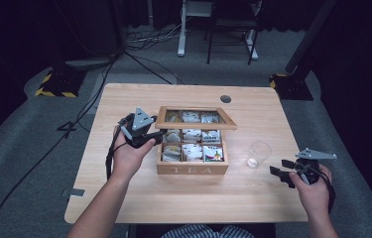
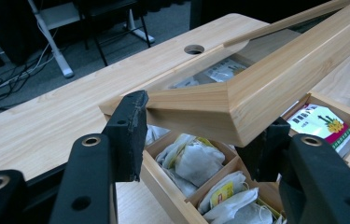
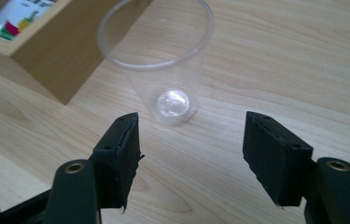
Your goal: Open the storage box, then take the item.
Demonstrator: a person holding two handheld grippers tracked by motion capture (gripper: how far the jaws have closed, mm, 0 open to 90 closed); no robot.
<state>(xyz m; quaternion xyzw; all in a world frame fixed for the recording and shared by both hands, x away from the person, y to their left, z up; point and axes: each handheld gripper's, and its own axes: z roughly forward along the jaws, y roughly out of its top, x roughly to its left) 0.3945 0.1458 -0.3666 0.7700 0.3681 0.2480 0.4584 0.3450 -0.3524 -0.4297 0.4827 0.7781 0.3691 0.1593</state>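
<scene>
A light wooden bench (image 1: 124,198) carries a wooden tea box (image 1: 192,169) marked "TEA" at its middle, its compartments filled with tea bags (image 2: 196,161). The box's glass-paned lid (image 2: 256,88) is tilted up off the box's left side, raised above the bags. The left gripper (image 1: 149,139) sits at the box's left edge, its fingers (image 2: 128,135) clamped on the lid's wooden corner frame. To the right of the box, just beside it, a clear plastic cup (image 3: 163,60) stands upright on the bench. The right gripper (image 1: 283,174) hangs near the bench's right edge, pointing toward the cup, its fingers (image 3: 119,156) apart with nothing between them and short of the cup.
</scene>
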